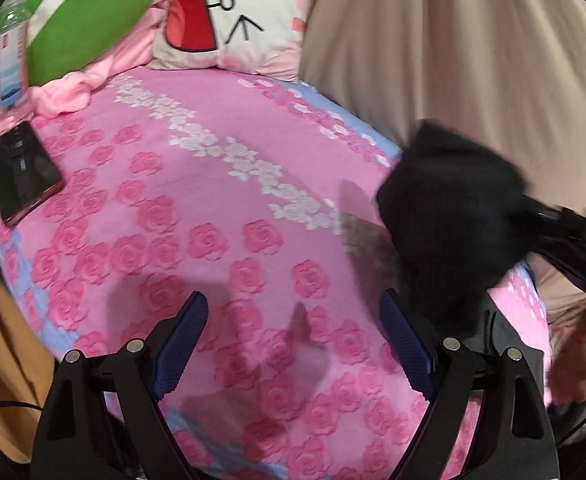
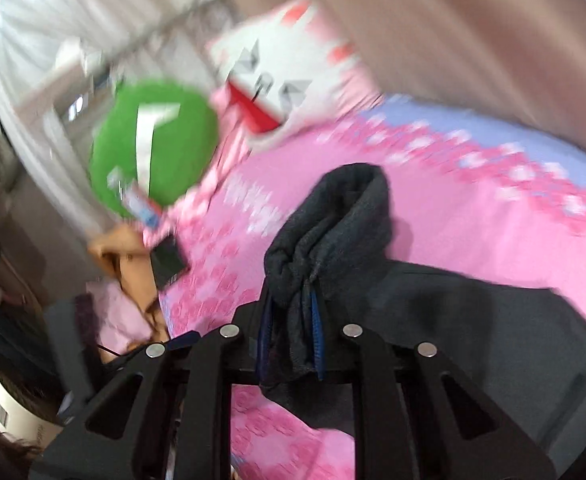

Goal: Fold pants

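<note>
Pants [image 2: 333, 232] bunched, pinched in right gripper [image 2: 293, 320], rest cut off lower right; left gripper [image 1: 293, 344] wide open, empty, over bed [image 1: 221, 200].

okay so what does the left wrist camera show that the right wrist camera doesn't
Left wrist only: the left gripper, open and empty over the sheet, and the right gripper seen from outside.
Right wrist only: the right gripper's pads clamped on the dark pants, plus a labelled white container beside the bed.
Both: pink rose bedsheet, green cushion, cartoon-face pillow, phone, water bottle.
</note>
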Tool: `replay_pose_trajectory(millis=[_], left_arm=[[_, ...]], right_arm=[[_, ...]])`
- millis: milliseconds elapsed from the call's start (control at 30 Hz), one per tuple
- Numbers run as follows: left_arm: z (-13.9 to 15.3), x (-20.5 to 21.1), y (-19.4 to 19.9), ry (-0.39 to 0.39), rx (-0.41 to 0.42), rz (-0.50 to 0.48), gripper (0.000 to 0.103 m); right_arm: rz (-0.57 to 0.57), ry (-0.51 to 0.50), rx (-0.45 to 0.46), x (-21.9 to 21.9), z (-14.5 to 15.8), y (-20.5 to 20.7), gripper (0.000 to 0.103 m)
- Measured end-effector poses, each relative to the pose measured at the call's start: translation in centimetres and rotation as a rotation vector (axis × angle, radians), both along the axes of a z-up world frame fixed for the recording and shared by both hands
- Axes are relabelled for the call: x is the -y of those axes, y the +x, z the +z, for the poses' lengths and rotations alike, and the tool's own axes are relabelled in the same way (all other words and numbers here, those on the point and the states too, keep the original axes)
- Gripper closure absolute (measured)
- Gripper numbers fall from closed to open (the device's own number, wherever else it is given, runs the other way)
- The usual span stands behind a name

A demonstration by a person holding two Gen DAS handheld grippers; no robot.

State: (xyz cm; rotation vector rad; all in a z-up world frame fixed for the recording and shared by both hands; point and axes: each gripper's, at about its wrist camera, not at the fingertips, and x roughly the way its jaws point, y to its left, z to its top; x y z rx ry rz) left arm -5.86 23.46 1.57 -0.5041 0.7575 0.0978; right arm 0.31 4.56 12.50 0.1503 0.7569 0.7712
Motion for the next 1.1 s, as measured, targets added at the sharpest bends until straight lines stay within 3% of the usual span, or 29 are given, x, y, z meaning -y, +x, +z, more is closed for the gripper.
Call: replay_pose_trajectory(millis=[100, 167, 200, 300, 333, 400, 567, 733, 800, 867, 933, 1000, 1100], left_arm=[[0.8, 2.4, 1.4, 0.009, 0.029, -0.079, 0.018], [1.1, 4.4, 2.5, 0.006, 0.037, -0.138, 0.018], [1.2, 5.5, 3.1, 0.004, 0.038, -0.167, 0.018], [1.2, 9.6, 4.7, -0.005, 0.028, -0.261, 0.018], [1.0, 11.2, 5.4, -0.013, 0.016, -0.296, 0.018], [0.7, 13.9, 6.3, -0.03, -0.007, -0.352, 0.018], [-0.2, 20.6, 8.4, -0.059, -0.098, -0.46, 0.018], [-3.2, 24.3, 9.6, -0.066, -0.22, -0.481, 0.018], [-4.4, 24.6, 10.0, -0.06, -0.264, -0.469, 0.018], [-4.3, 24.9, 9.7, -0.029, -0.245, -0.462, 0.018], [-4.5, 25.0, 9.5, -0.017, -0.245, -0.467, 0.018], [-4.6, 25.1, 9.2, -0.003, -0.227, -0.47, 0.018], [-4.7, 25.4, 8.6, 0.041, -0.2, -0.5, 0.019]], right_arm=[[-0.203, 0.064, 0.051, 10.9, 1.5, -3.4, 0.087], [-0.362, 0.074, 0.033, 18.1, 0.4, -5.9, 0.086], [-0.448, 0.07, 0.004, 22.2, -1.1, -7.3, 0.085], [-0.773, -0.034, -0.142, 31.3, -7.1, -10.5, 0.06], [-0.858, -0.029, -0.189, 33.4, -8.4, -11.5, 0.06], [-0.902, 0.103, -0.212, 36.4, -9.9, -14.0, 0.06], [-0.827, 0.154, -0.18, 36.3, -10.1, -14.3, 0.052], [-0.785, 0.125, -0.208, 35.5, -12.0, -11.1, 0.049], [-0.771, 0.119, -0.179, 34.8, -11.3, -10.5, 0.048], [-0.673, 0.118, -0.12, 32.8, -9.6, -9.7, 0.052], [-0.542, 0.044, -0.056, 28.6, -7.4, -7.8, 0.054], [-0.396, 0.024, -0.044, 24.6, -6.4, -5.6, 0.06], [-0.236, -0.059, -0.059, 18.4, -6.6, -1.6, 0.083]])
